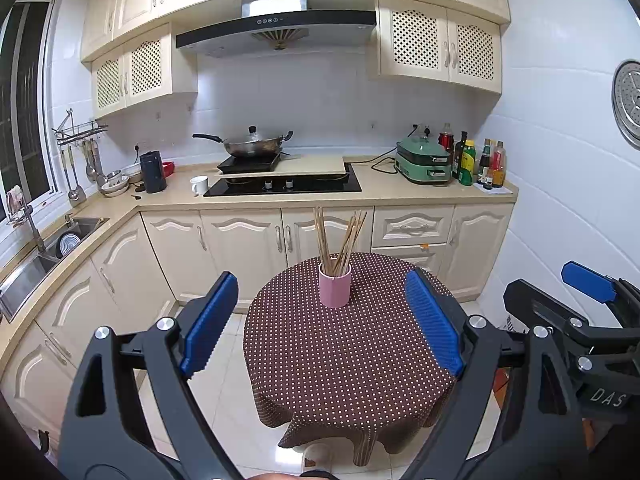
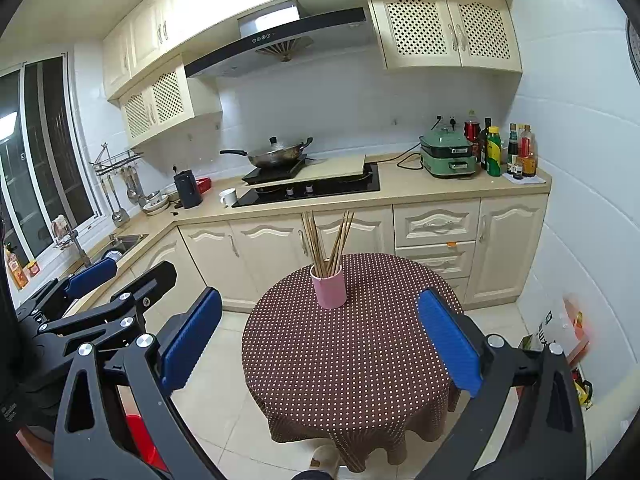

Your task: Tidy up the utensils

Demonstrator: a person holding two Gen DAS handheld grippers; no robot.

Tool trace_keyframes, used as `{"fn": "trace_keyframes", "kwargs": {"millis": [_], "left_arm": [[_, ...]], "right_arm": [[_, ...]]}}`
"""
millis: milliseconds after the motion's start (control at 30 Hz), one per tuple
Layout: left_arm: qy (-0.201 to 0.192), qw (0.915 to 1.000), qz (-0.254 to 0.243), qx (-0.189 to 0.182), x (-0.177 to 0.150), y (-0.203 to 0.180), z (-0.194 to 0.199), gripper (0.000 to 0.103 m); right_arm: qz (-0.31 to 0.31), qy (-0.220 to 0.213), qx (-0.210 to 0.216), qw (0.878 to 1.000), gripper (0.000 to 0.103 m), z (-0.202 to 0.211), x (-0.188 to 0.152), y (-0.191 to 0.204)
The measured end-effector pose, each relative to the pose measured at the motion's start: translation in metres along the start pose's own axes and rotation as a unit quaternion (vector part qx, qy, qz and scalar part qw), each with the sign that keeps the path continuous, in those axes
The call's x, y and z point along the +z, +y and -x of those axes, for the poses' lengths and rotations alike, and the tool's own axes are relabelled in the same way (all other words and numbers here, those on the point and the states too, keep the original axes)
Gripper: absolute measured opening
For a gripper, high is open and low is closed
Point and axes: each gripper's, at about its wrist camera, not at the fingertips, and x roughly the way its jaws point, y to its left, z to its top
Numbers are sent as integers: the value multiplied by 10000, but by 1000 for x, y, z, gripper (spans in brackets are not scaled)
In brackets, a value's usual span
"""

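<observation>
A pink cup (image 1: 335, 289) (image 2: 329, 286) stands upright on the far part of a small round table covered by a brown dotted cloth (image 1: 344, 360) (image 2: 352, 360). Several wooden chopsticks (image 1: 340, 240) (image 2: 326, 240) stand in the cup, fanning outward. My left gripper (image 1: 322, 322) hangs open in front of the table, well short of the cup, nothing between its blue pads. My right gripper (image 2: 320, 338) is likewise open and empty, at the table's near side. Each gripper shows in the other's view: the right one at the right edge (image 1: 592, 300), the left one at the left edge (image 2: 100, 288).
Beyond the table runs a kitchen counter (image 1: 384, 192) with a hob, a wok (image 1: 252, 144), a white mug (image 1: 199, 185), a green cooker (image 1: 424, 162) and several bottles (image 1: 480, 162). A sink (image 1: 60, 240) lies at left. Tiled floor surrounds the table; bags (image 2: 560, 332) sit at right.
</observation>
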Motion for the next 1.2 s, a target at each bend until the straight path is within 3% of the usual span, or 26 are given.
{"fn": "trace_keyframes", "kwargs": {"millis": [1200], "left_arm": [[46, 10000, -59, -13, -3, -4, -13, 85]], "right_arm": [[-88, 224, -15, 9997, 95, -14, 2, -11]]}}
